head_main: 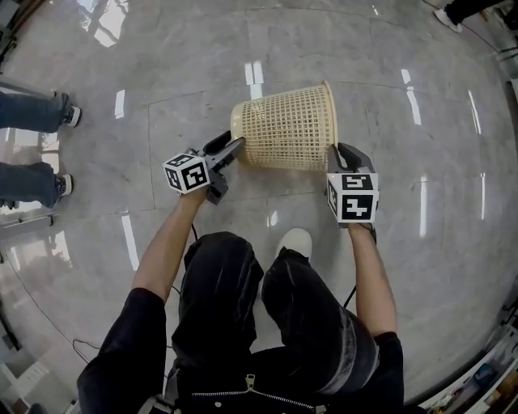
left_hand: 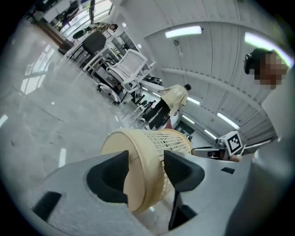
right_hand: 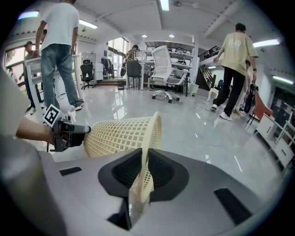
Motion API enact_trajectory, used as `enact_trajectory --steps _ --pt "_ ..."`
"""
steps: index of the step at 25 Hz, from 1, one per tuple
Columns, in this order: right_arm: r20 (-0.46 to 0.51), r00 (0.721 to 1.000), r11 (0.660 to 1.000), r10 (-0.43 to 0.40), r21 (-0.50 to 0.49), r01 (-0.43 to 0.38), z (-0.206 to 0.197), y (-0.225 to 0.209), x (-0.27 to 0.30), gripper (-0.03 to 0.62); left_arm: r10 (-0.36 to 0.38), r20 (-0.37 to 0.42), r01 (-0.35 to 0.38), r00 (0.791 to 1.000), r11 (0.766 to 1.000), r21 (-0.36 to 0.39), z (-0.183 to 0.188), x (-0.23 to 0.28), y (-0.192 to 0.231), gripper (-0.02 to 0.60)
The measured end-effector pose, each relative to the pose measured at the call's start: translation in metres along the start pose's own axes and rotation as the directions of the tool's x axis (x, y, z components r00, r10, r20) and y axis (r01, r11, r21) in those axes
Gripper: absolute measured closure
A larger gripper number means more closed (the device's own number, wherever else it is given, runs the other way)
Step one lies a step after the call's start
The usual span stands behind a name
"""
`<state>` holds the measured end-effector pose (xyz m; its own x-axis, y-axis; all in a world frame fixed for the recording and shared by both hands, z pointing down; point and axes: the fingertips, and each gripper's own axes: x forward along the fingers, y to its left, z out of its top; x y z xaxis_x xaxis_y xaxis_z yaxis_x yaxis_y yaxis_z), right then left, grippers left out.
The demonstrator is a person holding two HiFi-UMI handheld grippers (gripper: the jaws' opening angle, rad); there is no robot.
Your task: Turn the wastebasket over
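Note:
The cream mesh wastebasket point(head_main: 287, 128) lies on its side, lifted a little off the grey floor, with its closed base to the left and its open mouth to the right. My left gripper point(head_main: 233, 149) is at the base end. In the left gripper view its jaws stand wide on either side of the base edge of the wastebasket point(left_hand: 147, 152), with a gap at the mesh side, so the left gripper point(left_hand: 146, 168) is open. My right gripper point(head_main: 344, 151) is shut on the mouth rim; the rim of the wastebasket point(right_hand: 122, 136) runs up between the jaws of the right gripper point(right_hand: 146, 168).
My own white shoe point(head_main: 294, 241) stands just below the basket. Bystanders' feet point(head_main: 36, 113) are at the left edge and a shoe point(head_main: 447, 18) at top right. Office chairs point(right_hand: 166, 64) and walking people point(right_hand: 235, 69) fill the far room. Shelving point(head_main: 486, 376) lines the lower right.

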<state>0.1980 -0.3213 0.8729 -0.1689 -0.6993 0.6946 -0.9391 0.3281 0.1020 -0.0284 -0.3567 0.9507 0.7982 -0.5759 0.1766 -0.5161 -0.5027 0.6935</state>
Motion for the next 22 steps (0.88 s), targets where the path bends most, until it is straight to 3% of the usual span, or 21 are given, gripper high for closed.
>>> enact_trajectory --steps 3,6,8,11,14,16,19,22 --pt "0.004 1.0 1.0 -0.011 -0.019 0.011 -0.004 -0.001 -0.002 0.549 -0.032 -0.021 0.033 0.999 0.999 0.036 0.0 0.006 -0.01 0.307" --pt "0.011 0.999 0.999 -0.044 0.0 0.044 -0.009 -0.013 -0.007 0.549 -0.046 -0.056 0.055 0.997 0.985 0.166 0.009 0.011 -0.029 0.304" --pt "0.003 0.999 0.998 -0.047 0.034 0.047 -0.014 -0.021 -0.008 0.549 -0.05 -0.029 0.055 0.998 0.963 0.265 0.029 0.012 -0.048 0.304" --pt "-0.027 0.999 0.995 -0.018 0.097 0.021 -0.029 -0.02 -0.002 0.542 -0.077 0.025 0.061 0.997 0.913 0.403 0.072 0.014 -0.082 0.307" --pt "-0.044 0.998 0.981 0.046 0.188 -0.037 -0.047 -0.009 0.01 0.525 -0.093 -0.016 0.087 0.996 0.834 0.545 0.099 0.018 -0.114 0.31" --pt "-0.054 0.995 0.973 0.085 0.222 -0.071 -0.058 0.001 0.018 0.52 -0.096 -0.032 0.096 0.995 0.806 0.584 0.109 0.021 -0.129 0.315" --pt "-0.07 0.993 0.96 0.092 0.272 -0.07 -0.073 0.001 0.029 0.516 -0.108 -0.039 0.11 0.993 0.796 0.595 0.11 0.026 -0.142 0.372" --pt "-0.121 0.992 0.971 0.04 0.237 -0.011 -0.089 -0.012 0.031 0.507 -0.148 -0.031 0.14 0.988 0.813 0.566 0.104 0.033 -0.156 0.433"
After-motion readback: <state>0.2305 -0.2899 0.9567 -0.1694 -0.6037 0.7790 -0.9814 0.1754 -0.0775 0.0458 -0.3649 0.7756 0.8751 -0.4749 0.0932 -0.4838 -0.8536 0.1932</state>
